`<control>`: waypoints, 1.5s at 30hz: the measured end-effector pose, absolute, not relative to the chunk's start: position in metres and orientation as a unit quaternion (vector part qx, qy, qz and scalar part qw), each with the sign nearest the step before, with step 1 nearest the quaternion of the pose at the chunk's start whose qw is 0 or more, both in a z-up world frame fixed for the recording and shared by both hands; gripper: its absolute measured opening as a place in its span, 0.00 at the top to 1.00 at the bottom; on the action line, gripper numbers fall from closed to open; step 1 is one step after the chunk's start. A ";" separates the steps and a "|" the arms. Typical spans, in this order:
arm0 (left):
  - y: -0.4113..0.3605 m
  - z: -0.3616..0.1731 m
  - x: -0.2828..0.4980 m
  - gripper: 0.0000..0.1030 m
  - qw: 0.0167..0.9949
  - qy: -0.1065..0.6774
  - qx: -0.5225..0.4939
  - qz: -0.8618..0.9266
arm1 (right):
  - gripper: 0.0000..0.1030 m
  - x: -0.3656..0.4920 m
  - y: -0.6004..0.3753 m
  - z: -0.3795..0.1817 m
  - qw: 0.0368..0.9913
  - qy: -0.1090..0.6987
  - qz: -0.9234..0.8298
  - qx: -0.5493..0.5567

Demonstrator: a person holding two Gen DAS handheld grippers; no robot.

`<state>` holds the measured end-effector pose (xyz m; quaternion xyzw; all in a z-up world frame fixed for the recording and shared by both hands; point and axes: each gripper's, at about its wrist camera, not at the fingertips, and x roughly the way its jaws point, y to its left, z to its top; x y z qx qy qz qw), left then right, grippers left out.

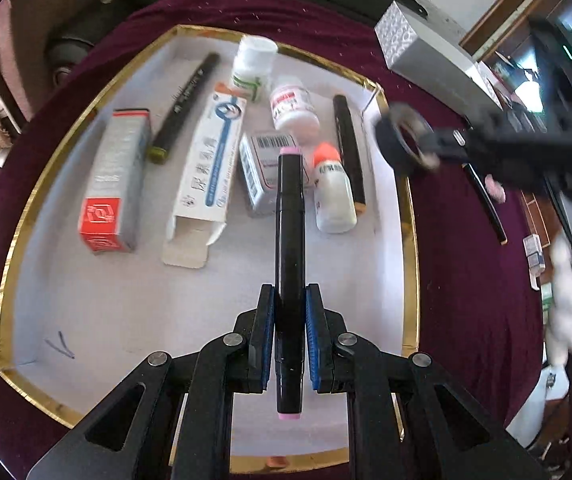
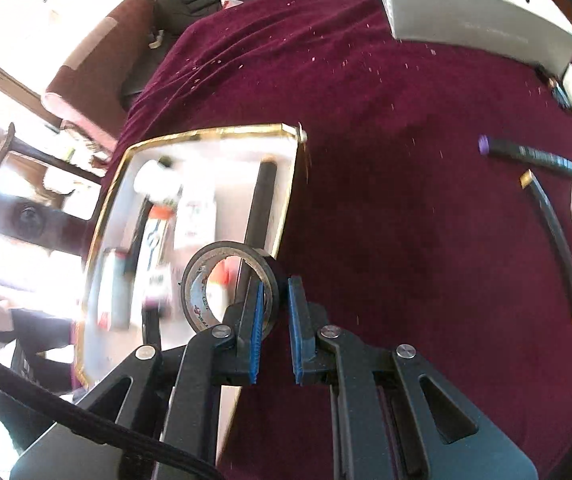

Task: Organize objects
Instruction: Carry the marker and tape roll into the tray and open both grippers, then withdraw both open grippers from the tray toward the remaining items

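- Left gripper [image 1: 290,336] is clamped narrow on a black marker with pink ends [image 1: 290,264]; the blue pads [image 1: 265,332] press both sides of the barrel, and it sticks straight out ahead over the tray.
- Right gripper [image 2: 276,320] pinches the wall of a roll of black tape [image 2: 230,284], with one pad inside the ring and one outside, so the gap is pretty tight.
- From the left wrist view the tape roll [image 1: 401,140] hangs just past the tray's right edge, a bit blurry.
- The gold-rimmed white tray [image 1: 22,240] is already crowded: red and grey box [image 1: 116,184], long white box [image 1: 210,168], barcode box [image 1: 260,164], green-label bottle [image 1: 252,68], pink-label bottle [image 1: 293,106], orange-cap bottle [image 1: 331,192] and two dark pens [image 1: 184,110] [image 1: 349,152].
- The marker's far tip sits above the barcode box.
- Out on the maroon cloth [image 2: 385,160]: a purple-tipped marker [image 2: 529,156], a gold-ended black pen [image 2: 555,240] and a silver box [image 2: 473,4].
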<state>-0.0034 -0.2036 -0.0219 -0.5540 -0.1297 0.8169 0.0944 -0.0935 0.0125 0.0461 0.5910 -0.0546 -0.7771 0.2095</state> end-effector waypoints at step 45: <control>-0.164 0.038 0.039 0.49 0.052 -0.201 -0.476 0.855 | 0.53 -0.083 0.166 0.079 0.117 -0.119 -0.820 0.547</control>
